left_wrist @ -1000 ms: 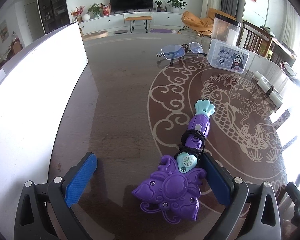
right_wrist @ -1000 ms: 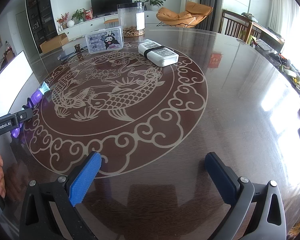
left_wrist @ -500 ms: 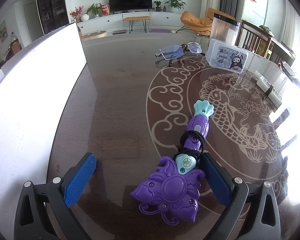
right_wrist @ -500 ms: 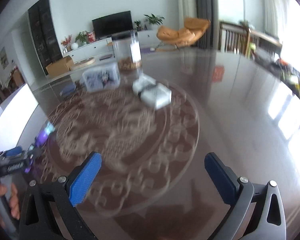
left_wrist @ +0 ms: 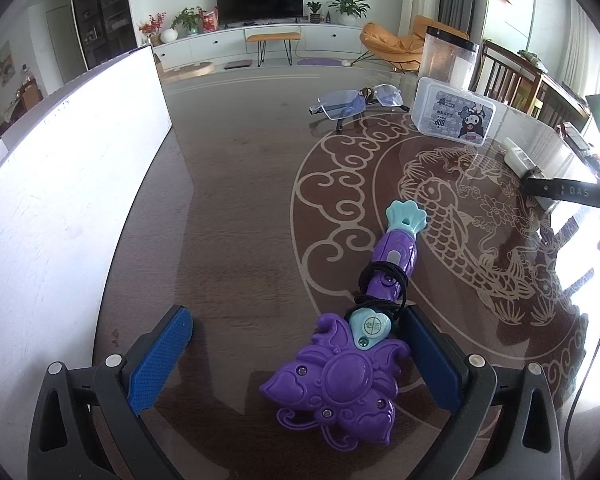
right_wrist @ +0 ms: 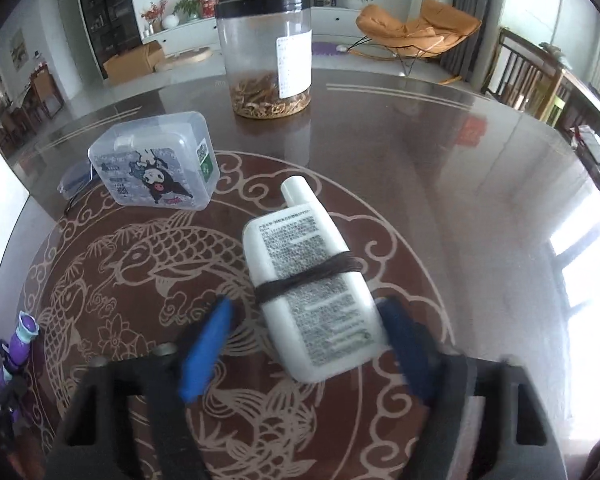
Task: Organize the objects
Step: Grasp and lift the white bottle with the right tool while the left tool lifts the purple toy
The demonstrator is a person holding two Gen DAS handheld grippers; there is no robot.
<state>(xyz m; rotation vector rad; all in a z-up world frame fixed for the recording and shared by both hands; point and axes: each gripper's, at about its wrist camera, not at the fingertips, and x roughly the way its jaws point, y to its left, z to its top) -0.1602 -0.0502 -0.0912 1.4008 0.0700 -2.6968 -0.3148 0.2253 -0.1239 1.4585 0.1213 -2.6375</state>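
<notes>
A purple toy wand with a teal handle end and a black cord around it lies on the dark table. My left gripper is open around its flower head, the right finger close beside it. A white flat bottle with a dark band lies between the open fingers of my right gripper. The wand's teal end also shows in the right wrist view at far left.
A clear box with a cartoon label, a clear jar with a black lid and a pair of glasses sit further back. A large white board stands along the left. The table has a carp pattern.
My right gripper has moved forward across the table to the white bottle, which now lies between its fingers. My left gripper and the wand have hardly moved.
</notes>
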